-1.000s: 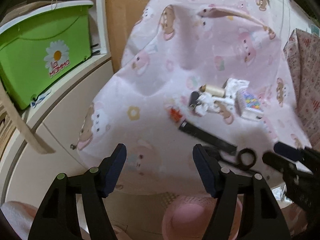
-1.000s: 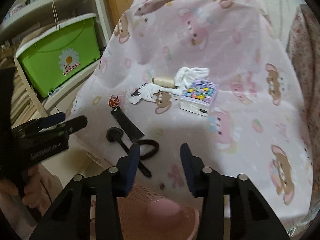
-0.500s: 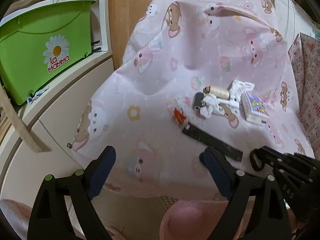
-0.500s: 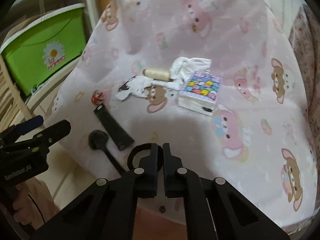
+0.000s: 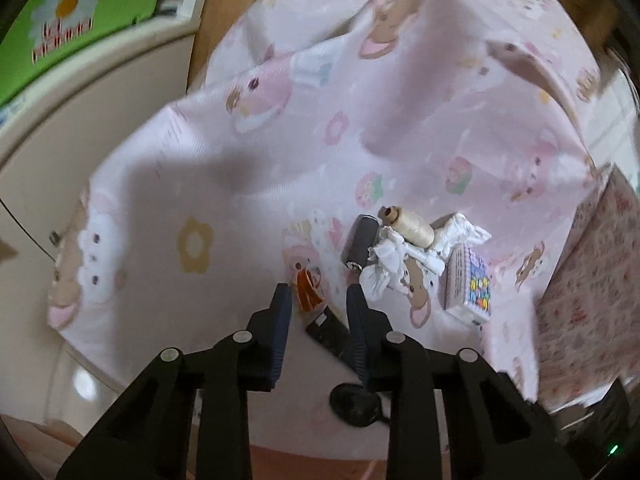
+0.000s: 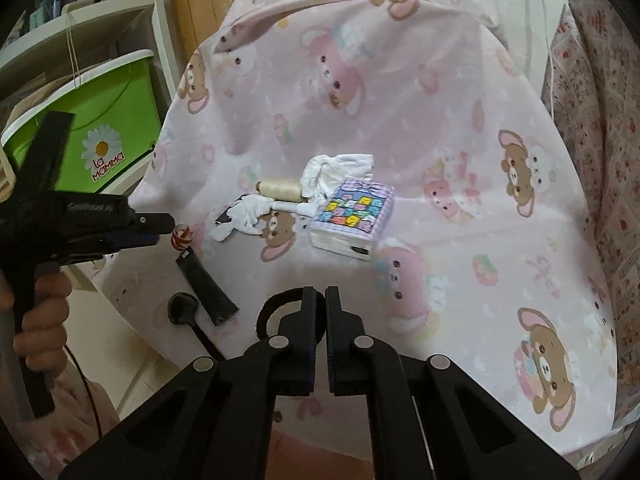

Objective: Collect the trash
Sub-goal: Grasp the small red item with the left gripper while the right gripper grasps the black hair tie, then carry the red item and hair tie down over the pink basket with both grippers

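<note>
On the pink bear-print sheet [image 6: 400, 120] lie an orange-red wrapper [image 5: 307, 290], a flat black strip [image 6: 208, 284], a black ring [image 6: 266, 316] and crumpled white tissue [image 6: 244, 216]. My left gripper [image 5: 318, 300] hangs over the sheet's near edge. Its jaws are closing, with the wrapper and the strip's end in the gap and neither pad touching them. From the right wrist view, the left gripper [image 6: 162, 227] has its tips just short of the wrapper [image 6: 182, 238]. My right gripper [image 6: 318, 296] is shut on the ring's right side, which disappears between the pads.
A cream thread spool [image 6: 280, 189], a colourful tissue pack [image 6: 352, 220], a dark cylinder [image 5: 360, 246] and a black spoon-shaped thing [image 6: 182, 308] share the sheet. A green box [image 6: 108, 136] sits on the shelf at left. Patterned fabric [image 6: 600, 120] rises at right.
The left gripper swung right and in over the sheet to the wrapper, widening and then narrowing its jaws. The right gripper closed on the black ring.
</note>
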A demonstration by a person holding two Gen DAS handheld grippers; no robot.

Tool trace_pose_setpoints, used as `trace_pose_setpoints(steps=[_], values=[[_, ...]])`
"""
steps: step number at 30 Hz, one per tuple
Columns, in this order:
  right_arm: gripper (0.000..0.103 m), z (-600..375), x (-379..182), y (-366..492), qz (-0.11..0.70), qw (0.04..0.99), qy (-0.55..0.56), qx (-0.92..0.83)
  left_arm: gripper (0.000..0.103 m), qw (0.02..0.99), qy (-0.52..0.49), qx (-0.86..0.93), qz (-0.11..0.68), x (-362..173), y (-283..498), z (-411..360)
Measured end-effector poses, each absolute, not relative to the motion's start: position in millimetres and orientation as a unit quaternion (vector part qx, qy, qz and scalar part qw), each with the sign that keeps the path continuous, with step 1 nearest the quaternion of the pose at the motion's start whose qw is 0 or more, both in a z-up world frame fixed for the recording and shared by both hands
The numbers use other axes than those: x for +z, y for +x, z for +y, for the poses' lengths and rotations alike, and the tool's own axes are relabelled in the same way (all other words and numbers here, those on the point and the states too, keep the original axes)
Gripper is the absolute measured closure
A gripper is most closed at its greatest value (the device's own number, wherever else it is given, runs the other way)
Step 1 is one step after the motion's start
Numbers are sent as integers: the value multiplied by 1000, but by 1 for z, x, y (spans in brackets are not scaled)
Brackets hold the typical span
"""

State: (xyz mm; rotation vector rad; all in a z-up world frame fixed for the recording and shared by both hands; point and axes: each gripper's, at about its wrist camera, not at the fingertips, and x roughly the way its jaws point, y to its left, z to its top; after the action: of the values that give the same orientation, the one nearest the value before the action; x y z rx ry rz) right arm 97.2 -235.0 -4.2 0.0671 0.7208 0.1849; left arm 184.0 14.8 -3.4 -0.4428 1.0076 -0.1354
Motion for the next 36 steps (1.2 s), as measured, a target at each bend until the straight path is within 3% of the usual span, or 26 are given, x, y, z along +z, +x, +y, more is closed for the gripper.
trace_pose_setpoints(steps=[5, 13, 27, 36], values=[[98, -245, -3, 97, 351, 931, 42, 89, 92, 831, -247, -35, 496, -14, 199, 20], [98, -252, 2, 95, 348, 931, 54, 91, 100, 820, -278, -48, 497, -14, 196, 19], [98, -249, 21, 58, 333, 933, 45, 131, 99, 897, -111, -105, 416, 59, 106, -18], [98, -235, 27, 27, 351, 916, 47, 186, 99, 812, -182, -145, 536, 16, 82, -32]])
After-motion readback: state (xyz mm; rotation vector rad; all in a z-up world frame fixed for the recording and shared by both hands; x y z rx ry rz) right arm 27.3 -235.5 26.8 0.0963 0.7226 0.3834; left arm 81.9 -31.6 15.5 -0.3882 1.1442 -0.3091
